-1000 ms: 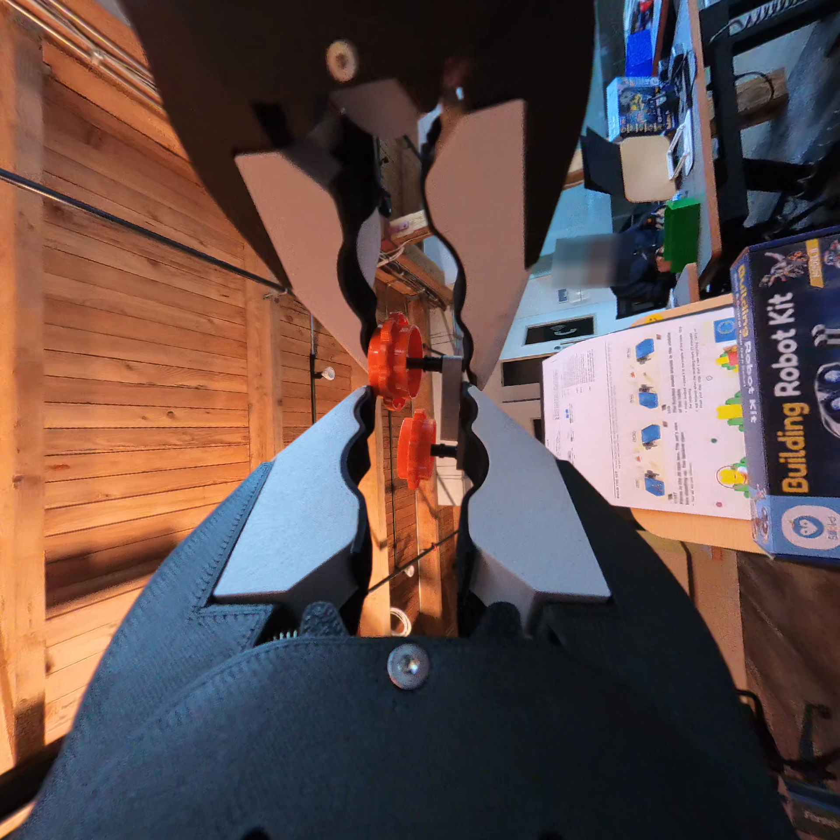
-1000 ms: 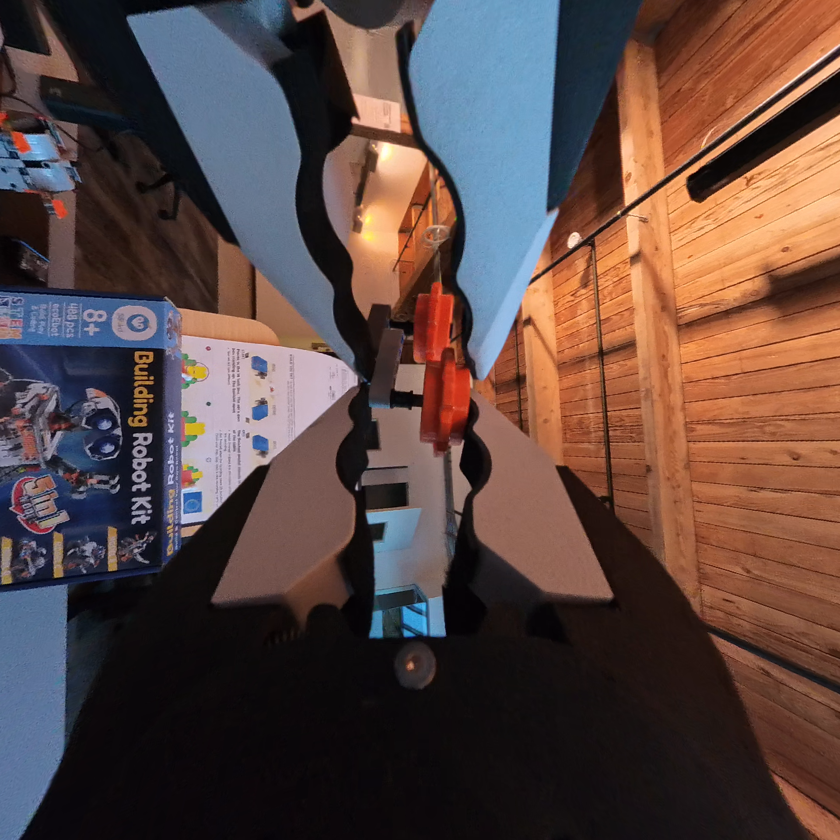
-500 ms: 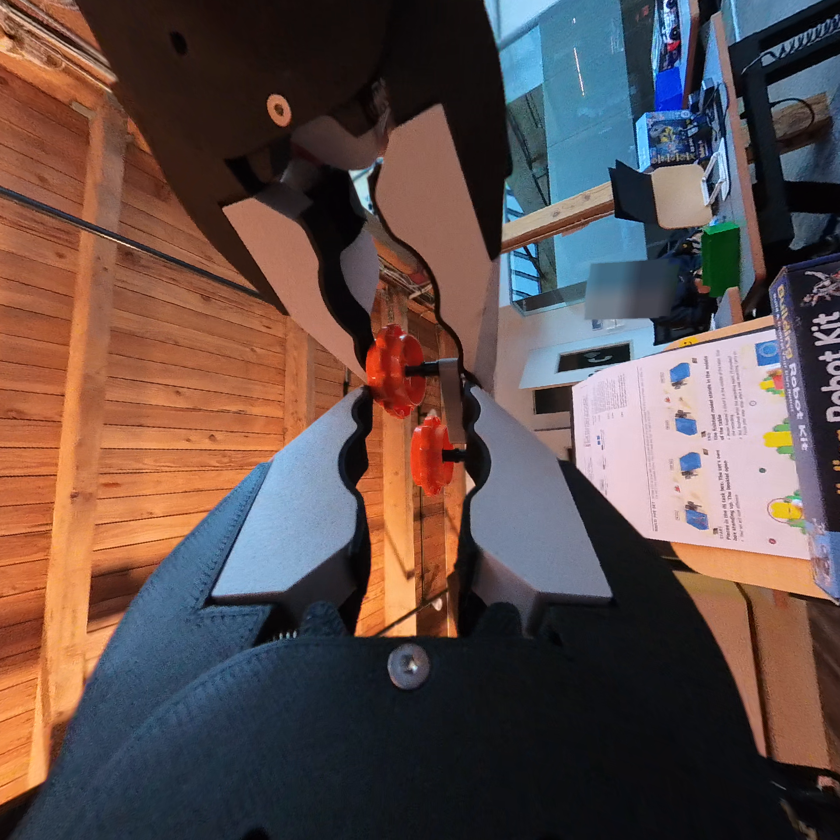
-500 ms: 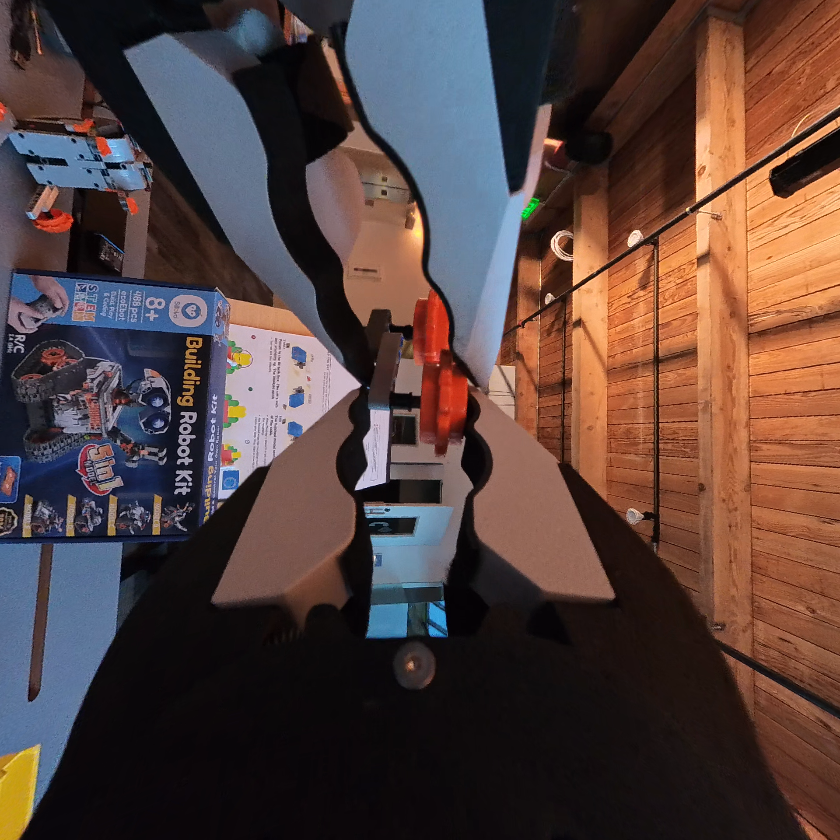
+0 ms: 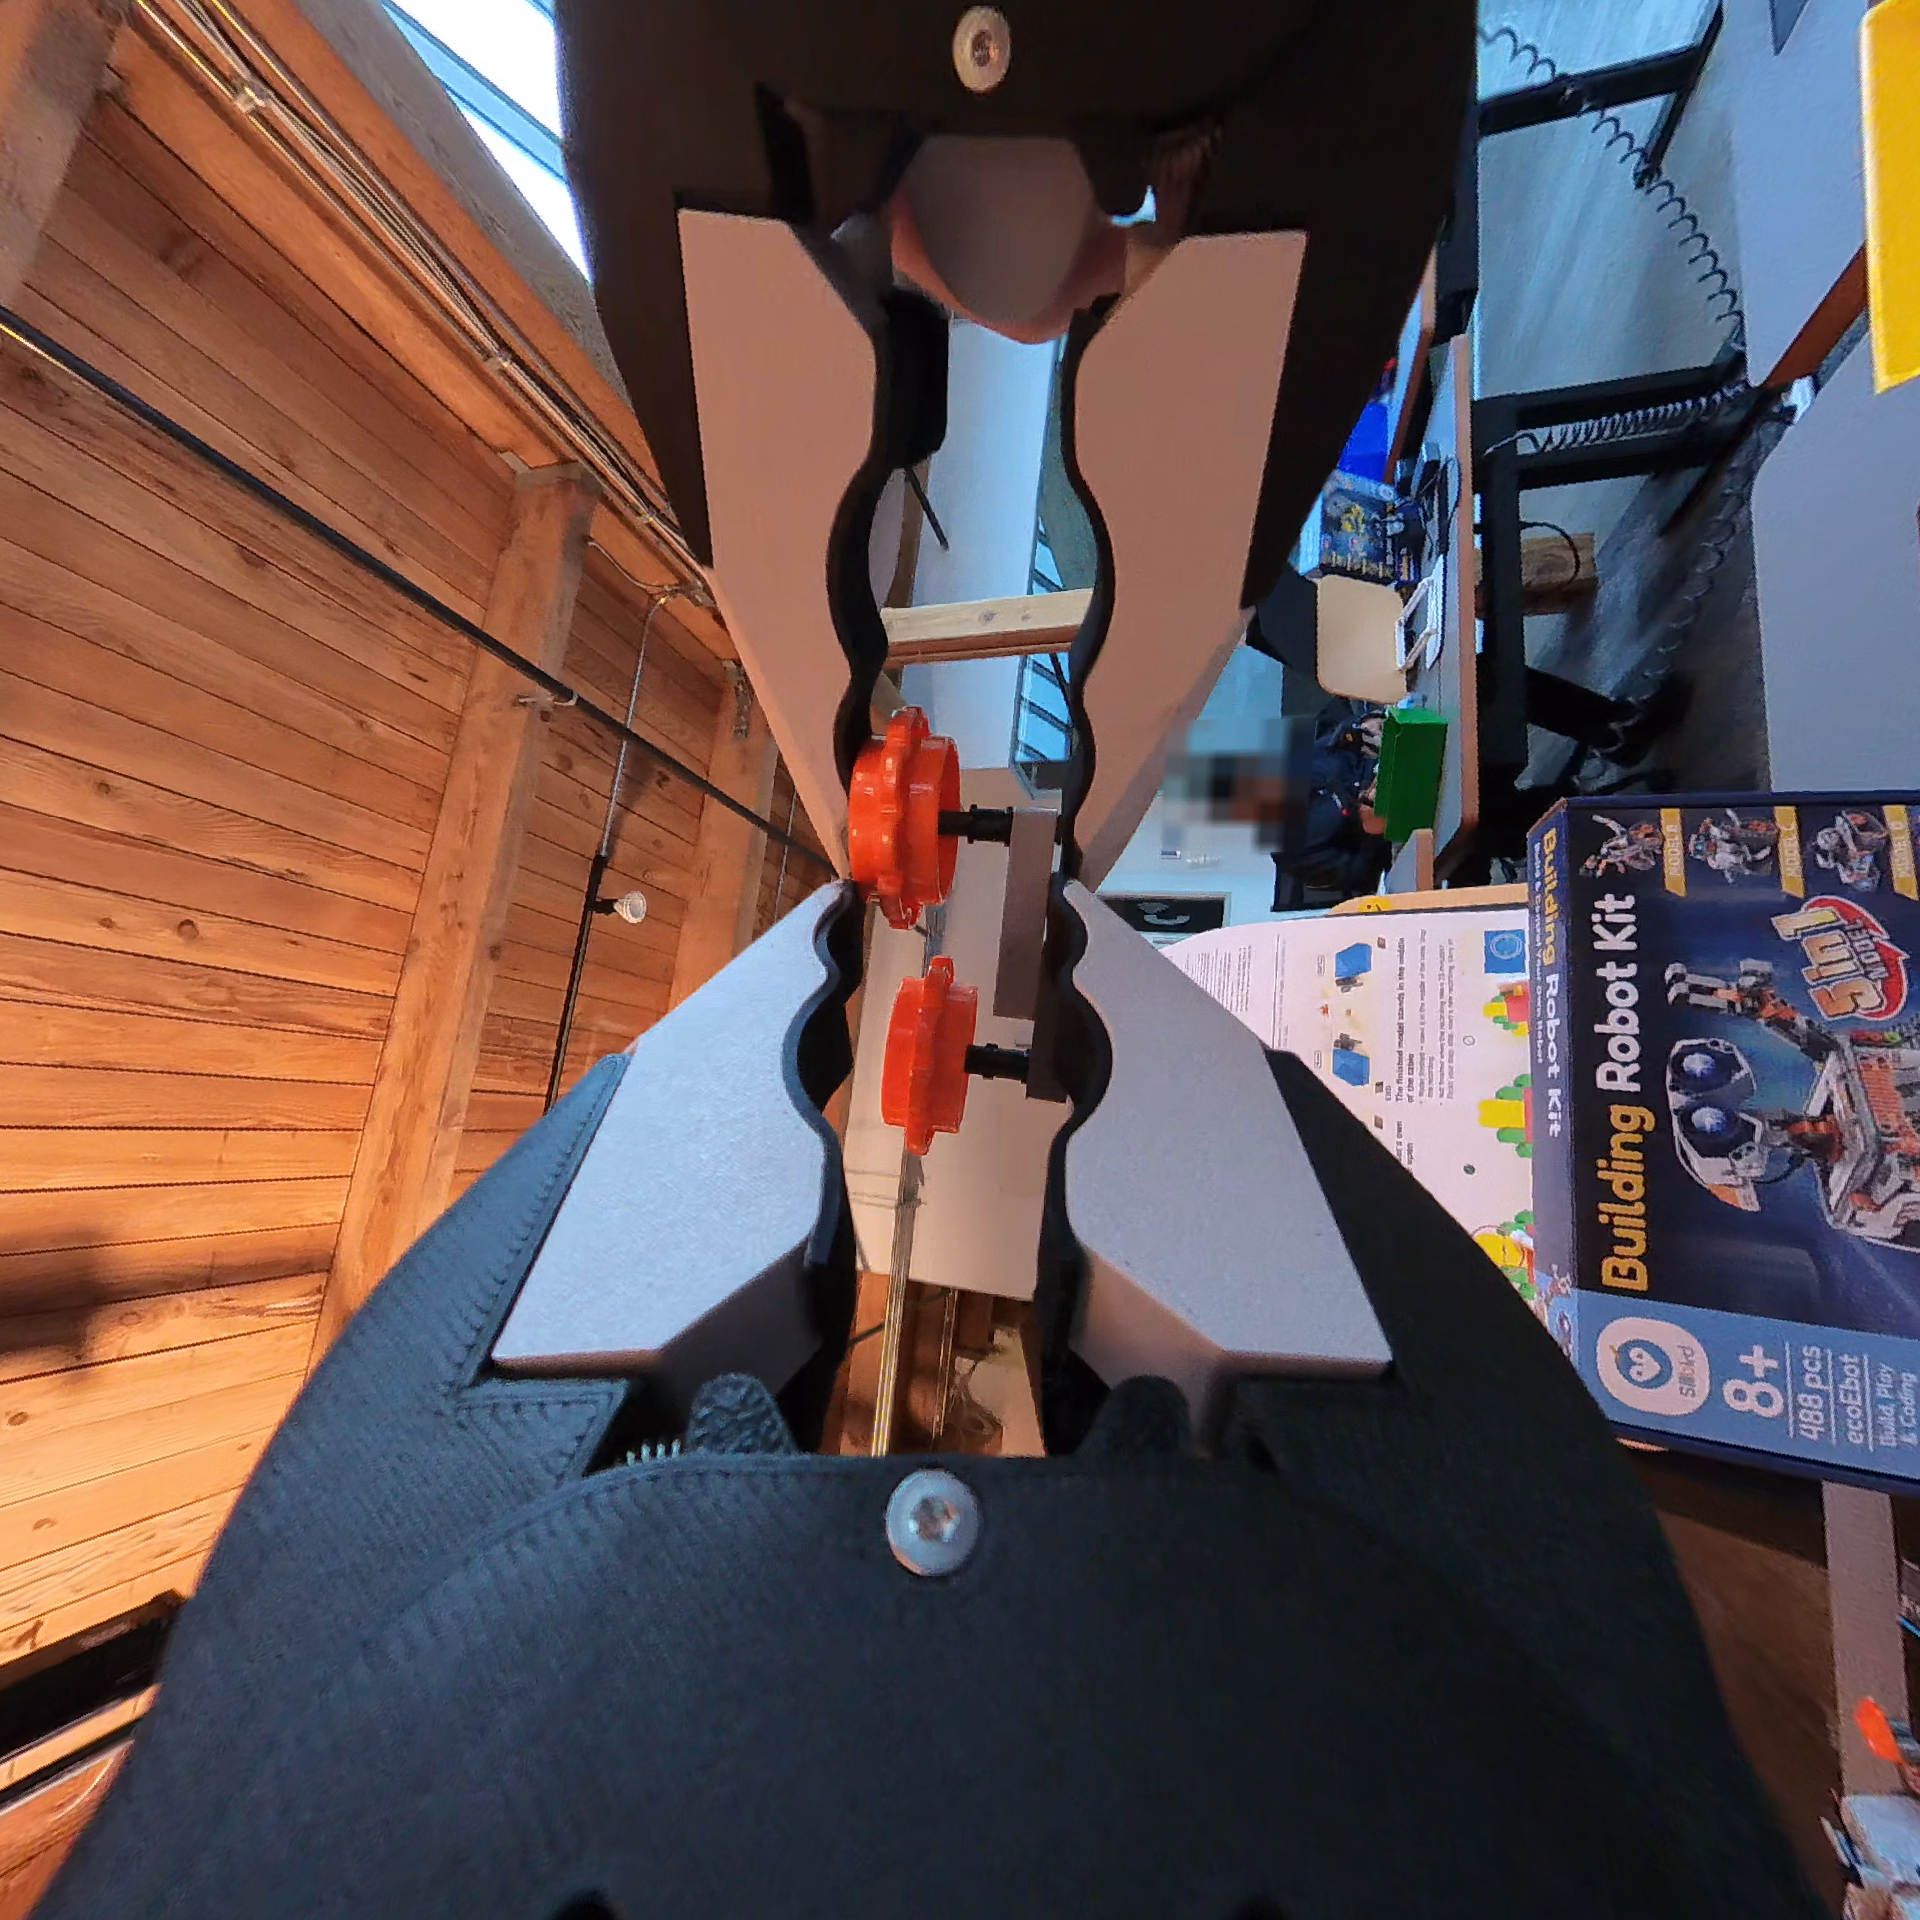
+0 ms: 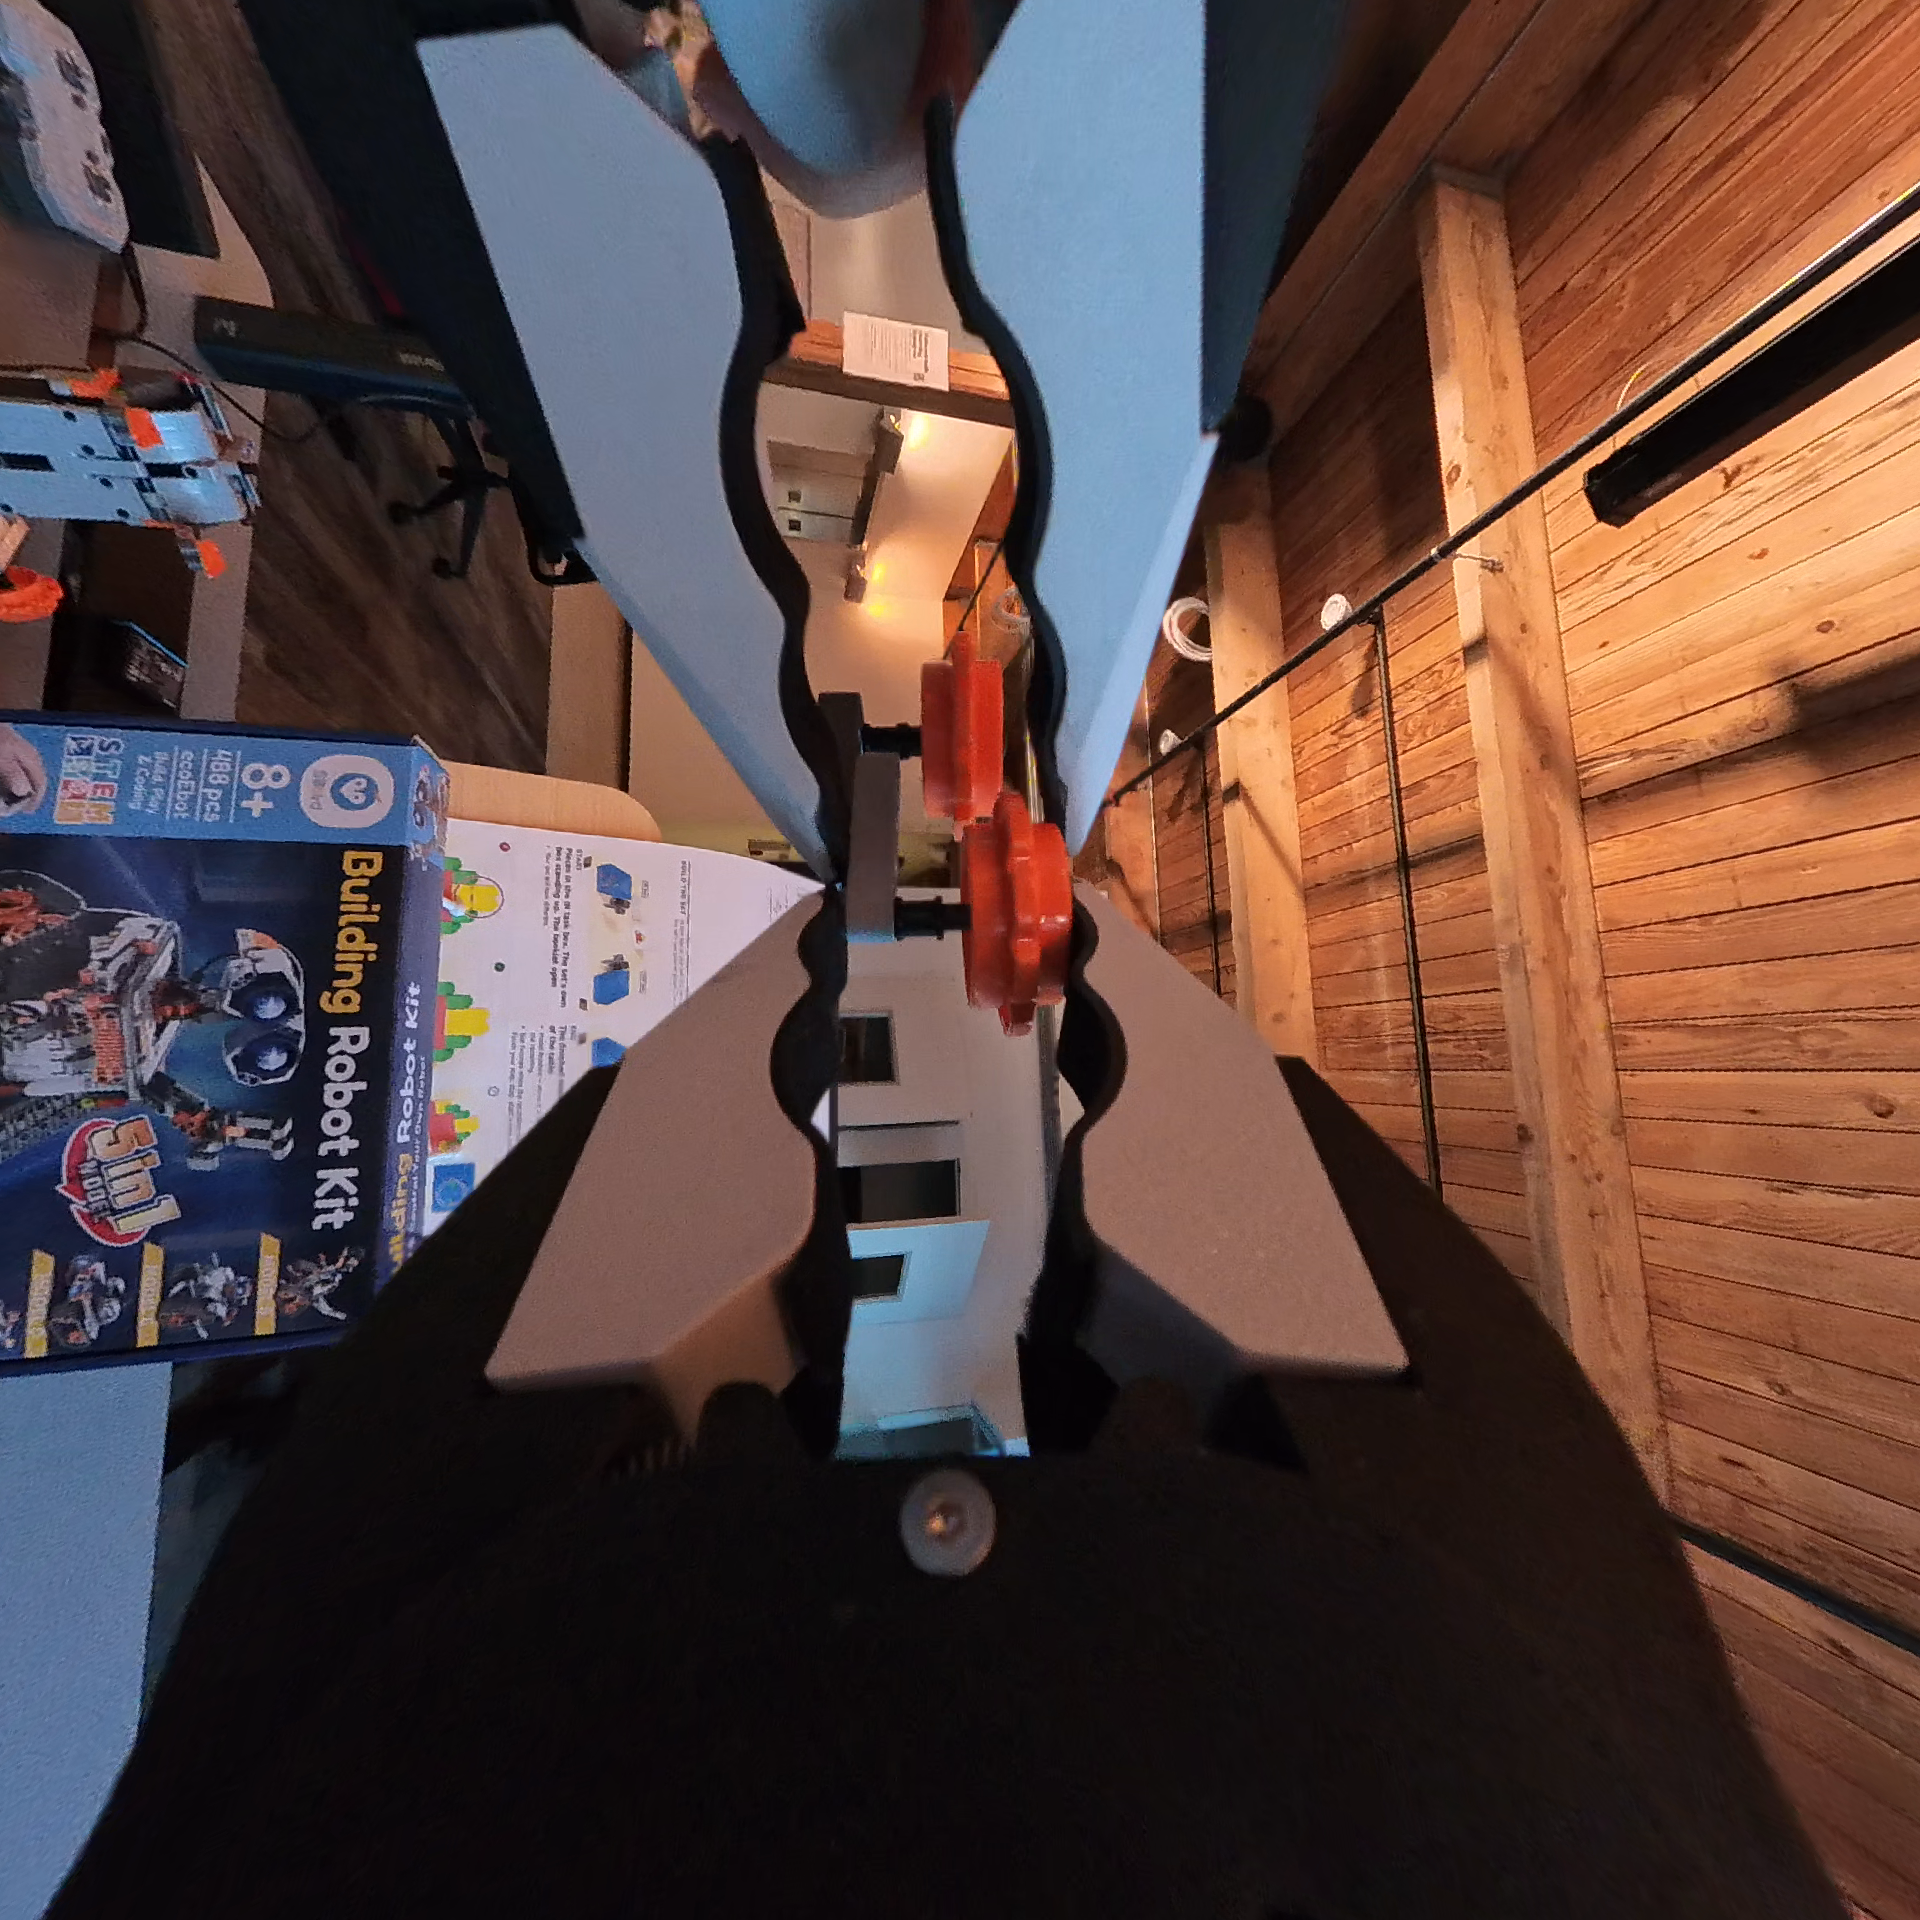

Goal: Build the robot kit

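Observation:
A small assembly, a grey beam (image 5: 1023,935) with two orange gears (image 5: 904,816) on short black axles, hangs in the air between two grippers that meet tip to tip. My left gripper (image 5: 956,904) comes from below and is shut on it, with the lower gear (image 5: 928,1055) between its fingers. The right gripper (image 5: 961,852) comes from above, shut on the upper gear and beam. In the right wrist view my right gripper (image 6: 951,914) is shut on the beam (image 6: 871,842) and near gear (image 6: 1013,909). The left gripper (image 6: 945,847) opposite holds the far gear (image 6: 961,738).
A blue kit box (image 5: 1725,1122) stands beside a printed instruction sheet (image 5: 1382,1039); both also show in the right wrist view, the box (image 6: 197,1039) and the sheet (image 6: 582,935). A wooden plank wall (image 5: 260,935) fills one side. A person (image 5: 1320,810) and a green box (image 5: 1408,769) are far off.
Both grippers kept their hold on the gear assembly. The pair swung together, so the opposite gripper now lines up straight ahead and the kit box shows more fully.

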`<state>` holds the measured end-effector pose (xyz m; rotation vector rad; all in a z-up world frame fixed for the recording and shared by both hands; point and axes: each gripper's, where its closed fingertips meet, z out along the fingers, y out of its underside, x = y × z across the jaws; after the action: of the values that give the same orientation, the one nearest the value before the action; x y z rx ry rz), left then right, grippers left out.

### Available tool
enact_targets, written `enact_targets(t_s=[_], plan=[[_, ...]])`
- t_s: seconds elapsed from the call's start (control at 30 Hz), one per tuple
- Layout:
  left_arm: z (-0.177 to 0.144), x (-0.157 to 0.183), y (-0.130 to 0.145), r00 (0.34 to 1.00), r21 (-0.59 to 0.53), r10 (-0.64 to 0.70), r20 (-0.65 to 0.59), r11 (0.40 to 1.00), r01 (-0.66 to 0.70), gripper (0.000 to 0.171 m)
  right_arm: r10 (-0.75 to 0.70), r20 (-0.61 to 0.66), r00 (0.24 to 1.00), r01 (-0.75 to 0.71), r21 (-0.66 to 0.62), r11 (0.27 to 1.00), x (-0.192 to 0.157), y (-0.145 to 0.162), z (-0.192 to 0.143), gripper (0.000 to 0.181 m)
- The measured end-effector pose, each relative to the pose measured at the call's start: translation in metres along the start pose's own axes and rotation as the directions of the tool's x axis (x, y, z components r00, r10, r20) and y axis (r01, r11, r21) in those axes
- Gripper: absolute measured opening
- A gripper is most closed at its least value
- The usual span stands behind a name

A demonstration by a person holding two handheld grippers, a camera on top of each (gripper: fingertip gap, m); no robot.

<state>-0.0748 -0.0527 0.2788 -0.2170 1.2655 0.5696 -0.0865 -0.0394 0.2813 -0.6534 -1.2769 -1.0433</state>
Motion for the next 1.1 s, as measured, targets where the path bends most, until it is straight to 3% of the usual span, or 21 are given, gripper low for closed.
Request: enact_targets(t_s=[0.3,0.5,0.7,0.8,0.93,1.1], plan=[[-0.003,-0.002,-0.004,1.000,0.042,-0.029,0.004,0.999,0.029,0.031,0.083,-0.007,0.997,-0.082,0.083,0.993,0.002,-0.003,-0.003,0.037],[0.000,-0.007,-0.003,0.992,0.018,0.094,0.084,0.995,-0.095,0.030,0.120,0.049,0.992,-0.122,0.045,0.992,0.006,0.003,0.001,0.037],[0.003,-0.005,-0.001,0.997,-0.008,0.080,0.007,0.997,-0.080,0.051,0.141,0.170,0.975,-0.142,-0.005,0.990,-0.007,0.007,0.005,0.037],[0.006,0.010,0.002,0.984,-0.028,0.165,-0.072,0.985,-0.168,0.037,0.151,0.225,0.963,-0.141,-0.058,0.988,-0.015,0.011,0.009,0.037],[0.010,0.019,0.008,0.980,-0.091,0.162,-0.113,0.981,-0.173,0.037,0.152,0.253,0.955,-0.129,-0.106,0.986,-0.023,0.017,0.013,0.037],[0.008,0.010,0.006,0.987,-0.078,0.143,-0.078,0.986,-0.149,0.034,0.097,0.165,0.982,-0.088,-0.061,0.994,-0.011,0.012,0.011,0.037]])
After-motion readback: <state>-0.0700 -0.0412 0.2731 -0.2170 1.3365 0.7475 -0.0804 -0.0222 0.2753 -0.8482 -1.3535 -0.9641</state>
